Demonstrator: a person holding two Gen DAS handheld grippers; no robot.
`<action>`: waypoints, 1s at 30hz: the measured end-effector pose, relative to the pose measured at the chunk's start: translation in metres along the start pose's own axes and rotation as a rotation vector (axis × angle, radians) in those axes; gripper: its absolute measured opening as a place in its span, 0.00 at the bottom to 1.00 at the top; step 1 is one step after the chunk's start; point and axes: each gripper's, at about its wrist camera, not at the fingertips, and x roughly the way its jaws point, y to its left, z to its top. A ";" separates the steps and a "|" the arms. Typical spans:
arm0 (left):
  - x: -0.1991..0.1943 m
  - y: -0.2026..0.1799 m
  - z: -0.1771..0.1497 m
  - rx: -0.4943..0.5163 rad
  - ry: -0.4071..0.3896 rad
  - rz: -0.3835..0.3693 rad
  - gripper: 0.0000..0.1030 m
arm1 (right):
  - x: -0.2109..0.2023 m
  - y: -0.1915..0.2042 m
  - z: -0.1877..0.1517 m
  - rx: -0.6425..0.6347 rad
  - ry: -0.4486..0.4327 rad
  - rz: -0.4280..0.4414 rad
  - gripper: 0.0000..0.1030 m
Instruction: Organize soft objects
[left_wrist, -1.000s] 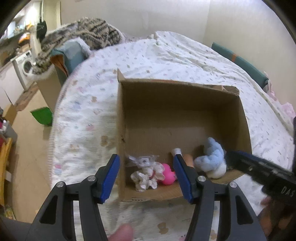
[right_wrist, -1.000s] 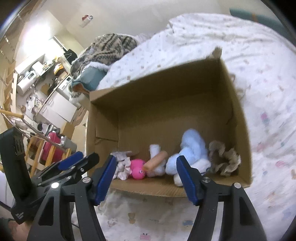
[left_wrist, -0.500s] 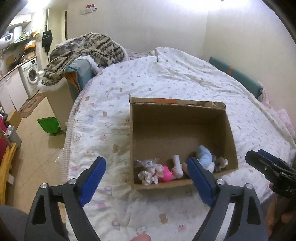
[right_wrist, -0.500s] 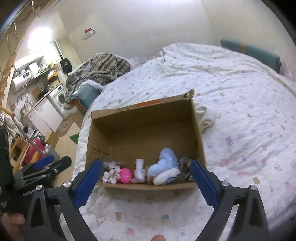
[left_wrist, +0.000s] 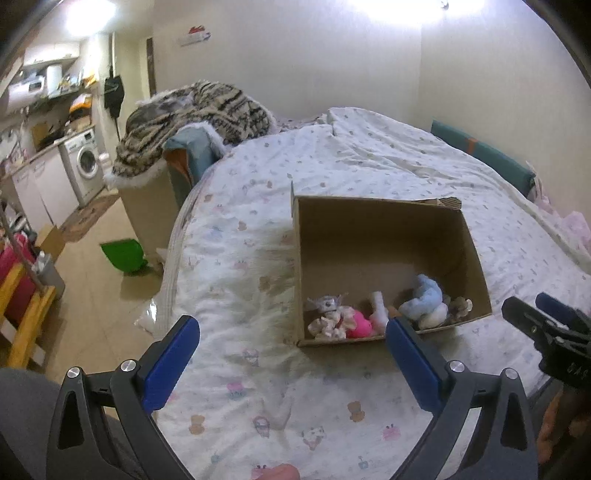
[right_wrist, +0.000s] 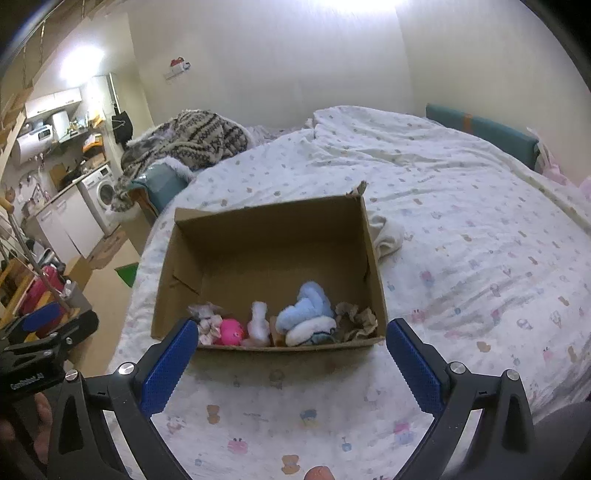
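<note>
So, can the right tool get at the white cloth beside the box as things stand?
Probably yes. The right tool is open and empty, and the white cloth lies uncovered on the bed, right of the cardboard box. Nothing blocks the way along that side.

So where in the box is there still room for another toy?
The back of the cardboard box is bare, from the far wall down to the toys. The front is crowded: pink toy, blue plush.

In the brown cardboard box (right_wrist: 271, 236) lie a pink toy (right_wrist: 232, 331), a pale blue plush (right_wrist: 306, 314) and a tan scrunchie (right_wrist: 356, 320); the bed (right_wrist: 461, 258) under it is white with small cartoon prints.
</note>
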 end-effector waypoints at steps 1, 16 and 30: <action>0.002 0.002 -0.002 -0.007 0.003 0.001 0.98 | 0.002 0.001 -0.002 -0.006 0.004 -0.011 1.00; 0.020 -0.004 -0.005 -0.006 0.031 -0.019 0.98 | 0.023 0.002 -0.005 -0.029 0.044 -0.054 1.00; 0.021 -0.003 -0.005 -0.013 0.042 -0.025 0.98 | 0.027 0.001 -0.007 -0.035 0.054 -0.077 1.00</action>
